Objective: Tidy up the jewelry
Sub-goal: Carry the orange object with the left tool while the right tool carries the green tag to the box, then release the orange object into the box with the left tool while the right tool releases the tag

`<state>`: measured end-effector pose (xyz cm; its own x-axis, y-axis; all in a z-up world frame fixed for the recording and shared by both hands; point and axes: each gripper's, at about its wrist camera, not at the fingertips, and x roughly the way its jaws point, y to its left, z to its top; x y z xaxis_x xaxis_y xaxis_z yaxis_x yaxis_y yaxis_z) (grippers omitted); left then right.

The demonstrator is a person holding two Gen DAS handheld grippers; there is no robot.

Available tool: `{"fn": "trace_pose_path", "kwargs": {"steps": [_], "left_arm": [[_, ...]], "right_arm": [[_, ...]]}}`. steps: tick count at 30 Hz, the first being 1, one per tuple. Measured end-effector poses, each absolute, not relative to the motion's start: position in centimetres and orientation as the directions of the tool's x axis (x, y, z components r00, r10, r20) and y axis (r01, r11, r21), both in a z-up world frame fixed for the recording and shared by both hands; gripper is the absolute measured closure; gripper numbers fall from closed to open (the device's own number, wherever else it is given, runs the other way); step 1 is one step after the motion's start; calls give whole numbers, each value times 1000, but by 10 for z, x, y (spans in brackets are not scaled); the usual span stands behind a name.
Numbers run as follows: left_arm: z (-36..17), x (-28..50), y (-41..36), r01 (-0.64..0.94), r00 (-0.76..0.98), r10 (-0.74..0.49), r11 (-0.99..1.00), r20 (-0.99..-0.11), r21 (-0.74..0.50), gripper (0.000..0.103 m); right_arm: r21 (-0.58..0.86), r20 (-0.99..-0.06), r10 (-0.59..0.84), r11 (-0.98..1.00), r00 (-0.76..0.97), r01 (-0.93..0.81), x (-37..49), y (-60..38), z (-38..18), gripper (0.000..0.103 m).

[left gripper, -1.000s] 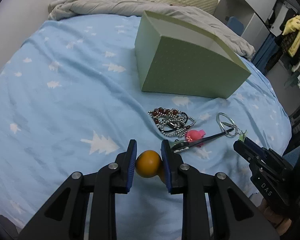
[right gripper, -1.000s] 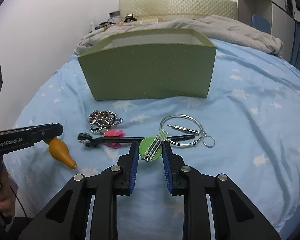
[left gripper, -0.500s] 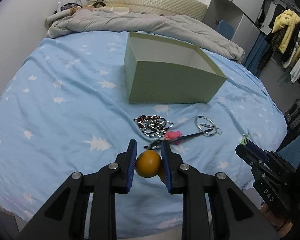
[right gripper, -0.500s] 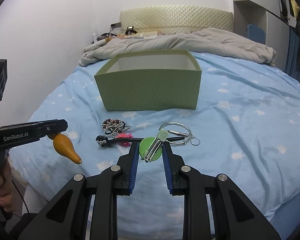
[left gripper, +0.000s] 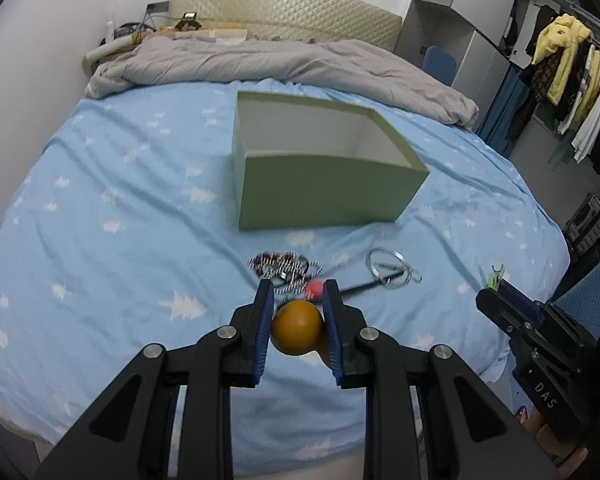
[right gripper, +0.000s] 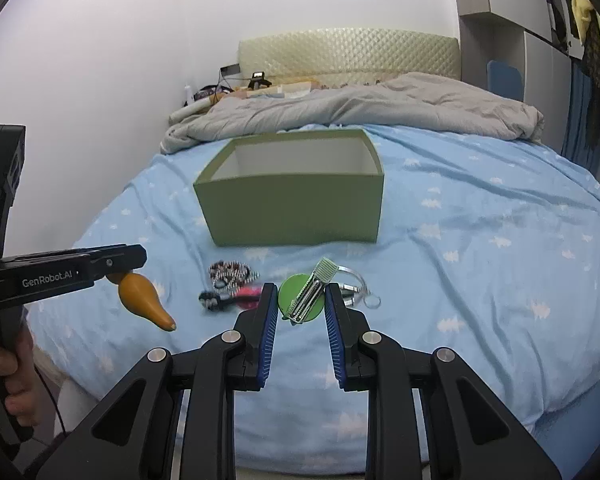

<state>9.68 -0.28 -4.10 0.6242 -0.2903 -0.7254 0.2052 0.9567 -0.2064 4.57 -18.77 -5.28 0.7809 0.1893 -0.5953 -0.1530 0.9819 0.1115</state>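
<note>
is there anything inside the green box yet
No: the right wrist view shows only bare white inner walls in the green box, though its floor is hidden.

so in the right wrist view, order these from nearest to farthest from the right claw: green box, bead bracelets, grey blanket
1. Bead bracelets: on the blue sheet, just ahead and left of the right claw.
2. Green box: open, straight ahead in the middle of the bed.
3. Grey blanket: bunched behind the box, by the headboard.
</note>
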Motion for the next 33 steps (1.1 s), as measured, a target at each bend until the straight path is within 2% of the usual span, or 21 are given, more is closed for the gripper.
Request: {"fn": "trace_pose_path", "kwargs": {"steps": [10,19,26,33], "left_arm": [[-11,134,-16,242,665,-298,953,-685,-179,78],[16,183,-20,231,696,-286,958,-658,-171,78],[11,231,-21,206,685,-265,964,-678,-169,78],[-13,274,-20,181,652,-243,970,-718,-164,78]], "right_arm": [[107,-545,172,985,821,-135,80,-195,-21,82],[101,-537,192,981,822,-163,120,-195,2,81],[101,-561,207,978,802,-181,178,-188,2,81],[100,-620,204,978,758,-182,240,-185,-21,81]]}}
